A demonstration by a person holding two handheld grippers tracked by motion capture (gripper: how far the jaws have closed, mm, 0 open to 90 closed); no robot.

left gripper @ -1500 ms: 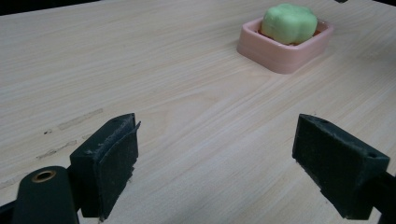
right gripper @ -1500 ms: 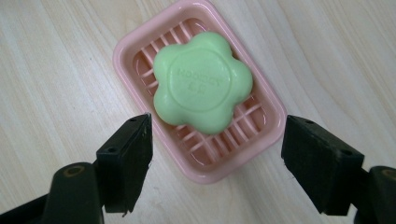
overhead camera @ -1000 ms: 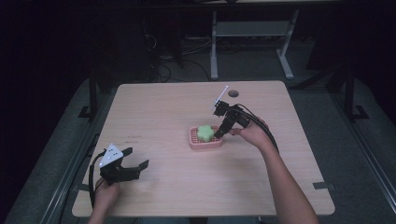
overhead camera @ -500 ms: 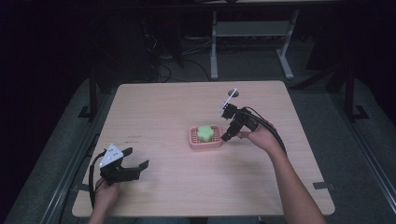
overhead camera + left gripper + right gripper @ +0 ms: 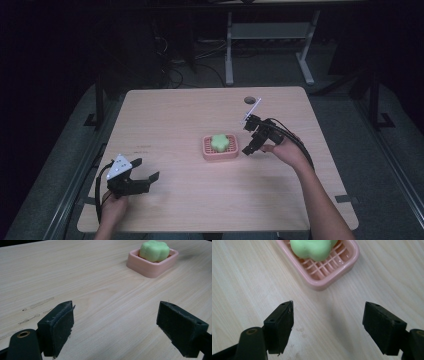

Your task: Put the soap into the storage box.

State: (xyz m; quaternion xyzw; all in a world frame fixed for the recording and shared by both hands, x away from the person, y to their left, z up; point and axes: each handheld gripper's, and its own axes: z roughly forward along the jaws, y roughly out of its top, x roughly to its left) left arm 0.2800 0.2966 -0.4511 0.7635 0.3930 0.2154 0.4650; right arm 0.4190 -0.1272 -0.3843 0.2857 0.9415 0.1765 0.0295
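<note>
A green flower-shaped soap (image 5: pixel 218 141) lies in a pink slatted soap dish (image 5: pixel 206 149) near the middle of the wooden table. My right gripper (image 5: pixel 249 148) hovers just right of the dish, open and holding nothing. In the right gripper view its gripper (image 5: pixel 328 323) points at bare wood, with the dish (image 5: pixel 350 258) and soap (image 5: pixel 312 247) just beyond the fingertips. My left gripper (image 5: pixel 145 170) rests open near the table's front left corner. The left gripper view has that gripper (image 5: pixel 115 322) facing the far-off dish (image 5: pixel 150 268) and soap (image 5: pixel 153 250).
A dark round hole (image 5: pixel 249 99) sits in the tabletop near the far edge, behind the right gripper. Faint scuff marks (image 5: pixel 37 303) line the wood ahead of the left gripper. A white desk frame (image 5: pixel 265 35) stands on the dark floor beyond the table.
My right gripper has drawn back to the right, off the soap dish, with its jaws open. The soap stays in the dish. The left gripper has not moved.
</note>
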